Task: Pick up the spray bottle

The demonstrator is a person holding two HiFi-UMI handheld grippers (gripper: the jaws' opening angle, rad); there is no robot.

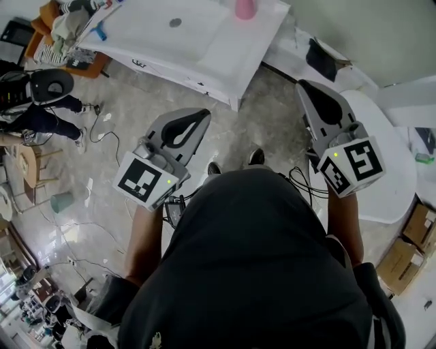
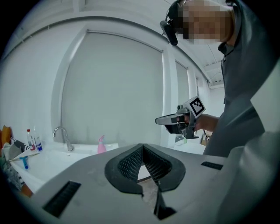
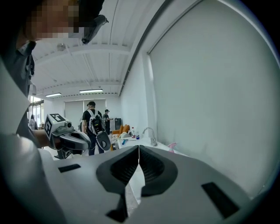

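The pink spray bottle [image 1: 245,8] stands at the far edge of a white sink counter [image 1: 204,48], well ahead of both grippers. The left gripper view shows it small beside the basin [image 2: 101,145]; in the right gripper view it sits past the jaw tips [image 3: 172,147]. My left gripper [image 1: 201,116] is held out over the floor, jaws closed tip to tip with nothing between them [image 2: 142,145]. My right gripper [image 1: 304,85] is level with it on the right, also shut and empty [image 3: 138,146]. Neither gripper touches the bottle.
A faucet [image 2: 61,133] and small bottles [image 2: 33,140] are on the counter's left part. A white round table [image 1: 398,170] and cardboard boxes [image 1: 409,249] lie to the right. People [image 3: 94,124] stand at the room's far end. Cables trail on the floor [image 1: 102,129].
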